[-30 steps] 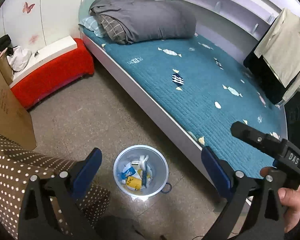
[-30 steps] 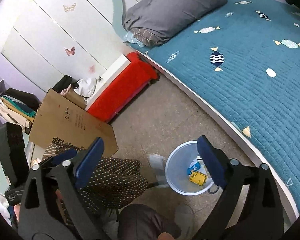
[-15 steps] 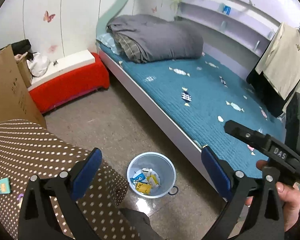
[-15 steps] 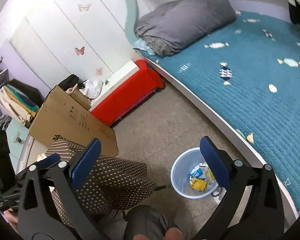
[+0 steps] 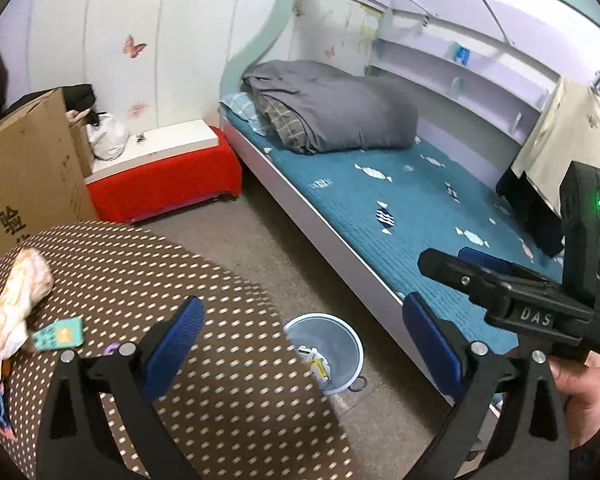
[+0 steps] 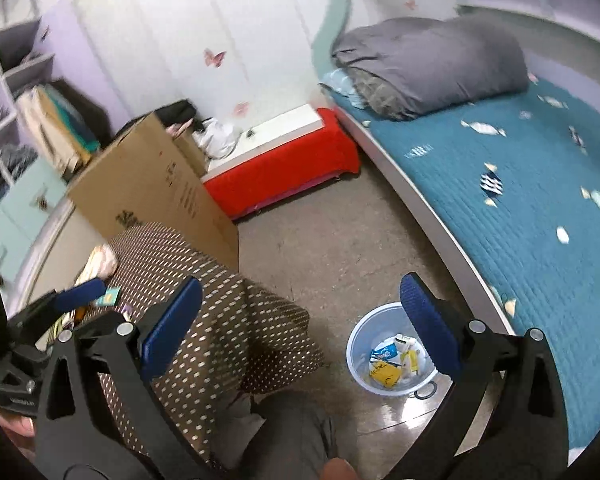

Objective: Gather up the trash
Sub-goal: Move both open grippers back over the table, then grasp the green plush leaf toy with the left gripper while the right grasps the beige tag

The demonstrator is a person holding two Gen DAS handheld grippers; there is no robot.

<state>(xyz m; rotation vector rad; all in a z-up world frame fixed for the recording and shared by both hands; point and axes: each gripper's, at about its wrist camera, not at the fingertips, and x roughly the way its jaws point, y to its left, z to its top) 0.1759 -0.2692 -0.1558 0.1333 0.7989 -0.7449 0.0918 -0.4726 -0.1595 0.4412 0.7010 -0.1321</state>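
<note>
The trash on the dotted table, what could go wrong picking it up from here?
1. The wrappers lie bunched at the far edge of the table; a nudge from the open left gripper could push them off.
2. The bin stands low on the floor beside the table, so a drop from up here may miss.
3. The small teal card lies flat, hard to pinch.

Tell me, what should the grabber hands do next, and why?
Probably swing the open left gripper left toward the crumpled wrapper on the dotted table. Both grippers are empty, and the bin already holds some trash.
</note>
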